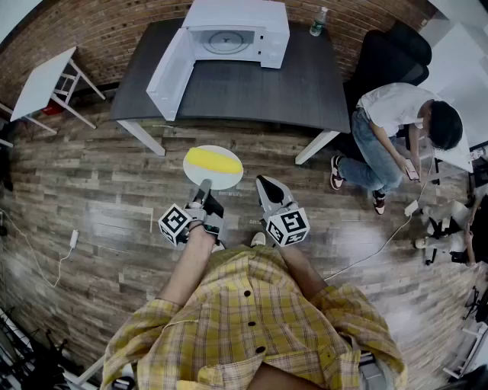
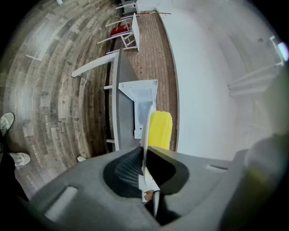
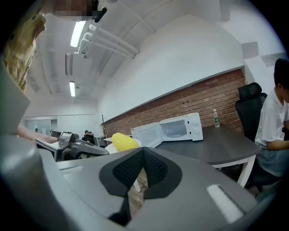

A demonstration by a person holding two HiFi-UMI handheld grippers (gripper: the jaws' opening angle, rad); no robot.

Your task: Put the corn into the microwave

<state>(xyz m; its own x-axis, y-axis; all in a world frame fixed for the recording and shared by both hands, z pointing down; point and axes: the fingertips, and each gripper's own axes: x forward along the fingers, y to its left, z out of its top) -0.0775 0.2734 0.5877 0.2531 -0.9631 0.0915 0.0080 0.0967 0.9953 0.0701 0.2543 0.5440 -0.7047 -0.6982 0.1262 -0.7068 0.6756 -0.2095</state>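
Note:
A yellow corn cob (image 1: pixel 213 159) lies on a white plate (image 1: pixel 227 177) held out over the wooden floor. My left gripper (image 1: pixel 203 188) is shut on the plate's near rim. In the left gripper view the plate (image 2: pixel 145 131) runs edge-on between the jaws, with the corn (image 2: pixel 160 130) on its right face. My right gripper (image 1: pixel 264 183) hovers just right of the plate, shut with nothing in it. The white microwave (image 1: pixel 236 29) stands on the dark table (image 1: pixel 252 90) ahead, its door (image 1: pixel 171 74) swung open to the left. From the right gripper view I see the corn (image 3: pixel 124 141) and the microwave (image 3: pixel 174 128).
A person sits at the table's right end (image 1: pixel 396 129) beside a black chair (image 1: pixel 389 53). A water bottle (image 1: pixel 319 22) stands at the table's back right. A white side table (image 1: pixel 46 80) is at the left. A cable (image 1: pixel 46 259) lies on the floor.

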